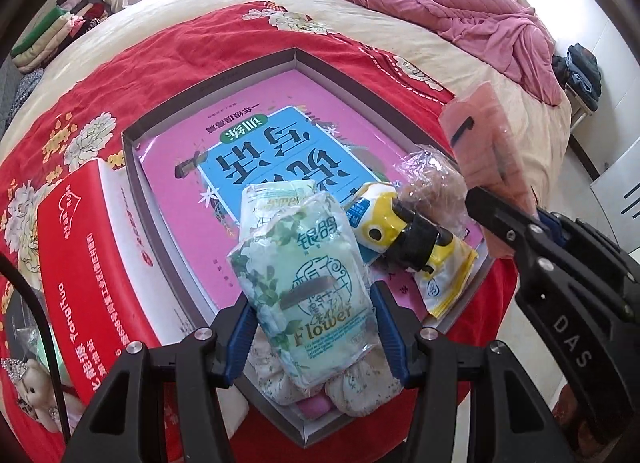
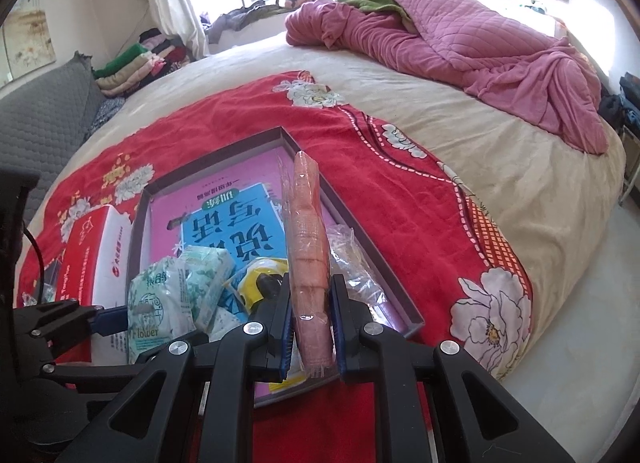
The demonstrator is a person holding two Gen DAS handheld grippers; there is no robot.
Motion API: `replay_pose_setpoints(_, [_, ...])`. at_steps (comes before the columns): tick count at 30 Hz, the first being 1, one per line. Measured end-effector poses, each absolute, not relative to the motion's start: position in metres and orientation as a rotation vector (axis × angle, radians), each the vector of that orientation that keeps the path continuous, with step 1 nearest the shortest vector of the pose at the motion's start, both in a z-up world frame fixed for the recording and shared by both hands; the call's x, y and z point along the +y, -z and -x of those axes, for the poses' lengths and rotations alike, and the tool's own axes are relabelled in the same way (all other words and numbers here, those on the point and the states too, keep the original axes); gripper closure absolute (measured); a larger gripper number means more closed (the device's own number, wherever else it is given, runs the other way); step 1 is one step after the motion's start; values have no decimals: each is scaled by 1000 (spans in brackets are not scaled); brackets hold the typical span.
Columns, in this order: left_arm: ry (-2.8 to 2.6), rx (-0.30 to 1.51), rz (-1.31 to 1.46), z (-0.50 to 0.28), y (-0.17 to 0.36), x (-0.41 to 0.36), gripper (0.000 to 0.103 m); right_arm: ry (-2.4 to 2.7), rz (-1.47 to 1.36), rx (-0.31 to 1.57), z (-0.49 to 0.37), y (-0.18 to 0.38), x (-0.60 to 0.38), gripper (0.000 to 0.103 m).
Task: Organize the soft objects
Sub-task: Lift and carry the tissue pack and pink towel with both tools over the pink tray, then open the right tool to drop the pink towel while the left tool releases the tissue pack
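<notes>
Currently both claws hold soft packets over a shallow grey tray (image 1: 168, 199) that lies on a red flowered blanket (image 2: 392, 199) on a bed (image 2: 460, 111). The left claw (image 1: 314, 327) is clenched on a green and white tissue pack (image 1: 308, 287), gripped by its sides and held upright just above the tray's near corner, at about 6 o'clock in the left wrist view. The right claw (image 2: 310, 327) is clamped on a thin pink cloth in clear wrap (image 2: 308, 231), held edge-on and standing up over the tray's right side, at about 2 o'clock in the left view. Already lying in the tray are a pink and blue book (image 1: 276, 143), a yellow and white pouch (image 1: 400, 223), a crumpled clear bag (image 1: 432, 179) and more tissue packs. A red box (image 1: 84, 247) sits beside the tray at 9 o'clock. The step appears to be placing items into the tray. Next, each claw likely needs to lower its packet onto a free patch and release
</notes>
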State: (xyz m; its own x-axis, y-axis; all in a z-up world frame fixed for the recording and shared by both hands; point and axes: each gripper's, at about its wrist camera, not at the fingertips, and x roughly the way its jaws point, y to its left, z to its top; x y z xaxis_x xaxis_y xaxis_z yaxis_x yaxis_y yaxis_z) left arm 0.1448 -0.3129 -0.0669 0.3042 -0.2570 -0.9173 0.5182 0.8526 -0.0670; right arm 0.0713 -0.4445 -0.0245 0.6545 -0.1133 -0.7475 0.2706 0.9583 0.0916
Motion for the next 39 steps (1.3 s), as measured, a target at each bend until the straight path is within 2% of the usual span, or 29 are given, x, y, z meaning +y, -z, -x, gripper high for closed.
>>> replay_pose_setpoints(9, [526, 1157, -261, -151, 69, -316, 48, 150, -242, 861, -80, 35, -444, 84])
replay_pose_setpoints(11, [529, 1158, -260, -152, 69, -317, 48, 156, -251, 864, -80, 36, -446, 79])
replay_pose_setpoints(14, [533, 1160, -261, -153, 70, -318, 48, 157, -268, 857, -79, 35, -450, 65])
replay_pose_setpoints(39, [592, 1212, -215, -155, 74, -325, 43, 216, -336, 780, -52, 9, -470, 63])
